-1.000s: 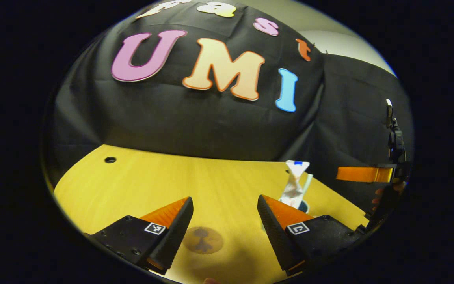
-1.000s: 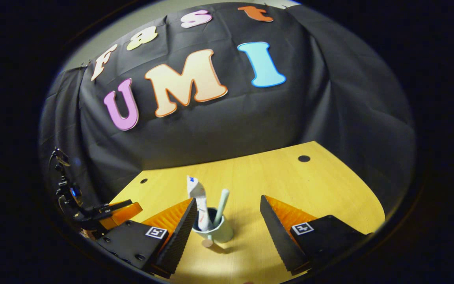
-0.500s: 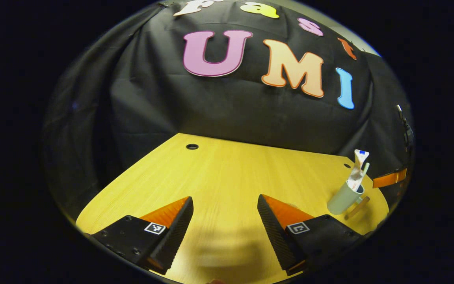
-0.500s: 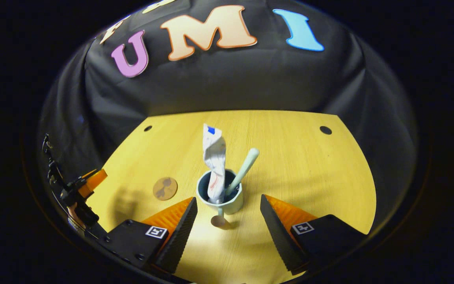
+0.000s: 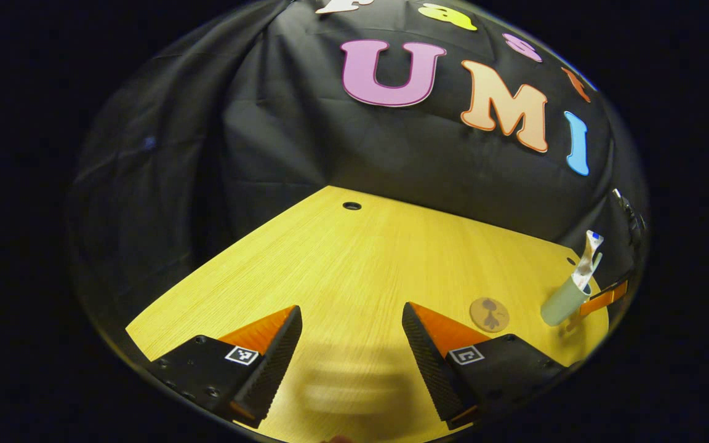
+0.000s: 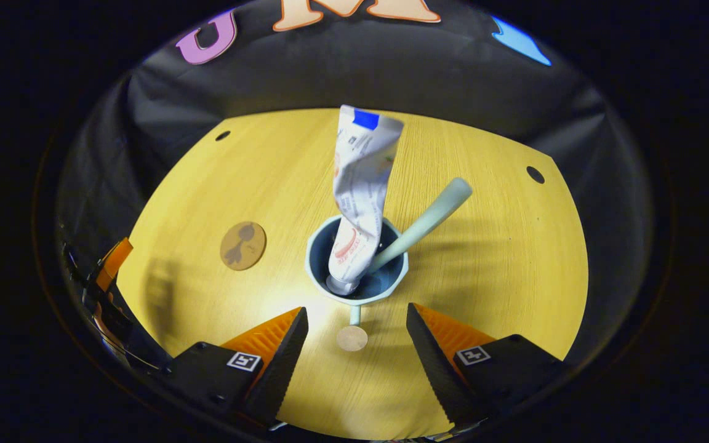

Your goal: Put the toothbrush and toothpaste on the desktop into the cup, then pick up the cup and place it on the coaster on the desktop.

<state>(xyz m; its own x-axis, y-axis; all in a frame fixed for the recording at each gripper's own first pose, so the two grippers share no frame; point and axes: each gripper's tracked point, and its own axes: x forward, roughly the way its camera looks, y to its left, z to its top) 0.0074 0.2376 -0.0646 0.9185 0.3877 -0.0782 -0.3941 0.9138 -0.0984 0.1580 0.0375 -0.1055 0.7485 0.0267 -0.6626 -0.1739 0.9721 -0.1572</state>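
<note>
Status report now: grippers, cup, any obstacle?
Both grippers open, empty. Toothpaste and toothbrush in cup; cup not yet on coaster. Path clear.

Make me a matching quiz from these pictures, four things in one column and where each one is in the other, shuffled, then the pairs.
1. toothpaste
2. toothbrush
3. coaster
4. right gripper

A. flat on the desktop, left of the cup
B. open, near the cup's handle
C. crumpled, standing in the cup
D. leaning on the cup's right rim

Pairs: 1-C, 2-D, 3-A, 4-B
</note>
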